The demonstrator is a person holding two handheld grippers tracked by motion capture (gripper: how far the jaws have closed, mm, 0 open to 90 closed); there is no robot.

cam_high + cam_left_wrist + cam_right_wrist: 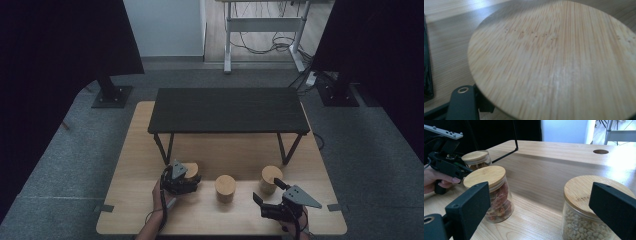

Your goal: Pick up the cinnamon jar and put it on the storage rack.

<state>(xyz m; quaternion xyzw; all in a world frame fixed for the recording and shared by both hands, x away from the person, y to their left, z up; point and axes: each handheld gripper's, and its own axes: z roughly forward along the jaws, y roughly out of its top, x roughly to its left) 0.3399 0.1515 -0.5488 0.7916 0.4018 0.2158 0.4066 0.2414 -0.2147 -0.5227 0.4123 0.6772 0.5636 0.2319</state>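
Three glass jars with bamboo lids stand in a row on the wooden table [145, 210]. My left gripper [181, 180] is shut on the left jar [191, 170], and that jar's lid [554, 60] looms large above one black finger [462, 103]. The middle jar [225, 188] holds reddish dried pieces [499, 202] and stands free. My right gripper [266, 190] is open just in front of the right jar [270, 179]. That jar [586, 225], full of pale beans, stands by the right-hand jaw, untouched. The right gripper view also shows the left gripper [461, 171] at the left jar [477, 160].
A low black shelf [227, 110] on thin metal legs stands across the back half of the table, just behind the jars. A round hole [600, 151] is cut in the tabletop. Dark stands and a desk frame with cables [265, 30] sit on the floor beyond.
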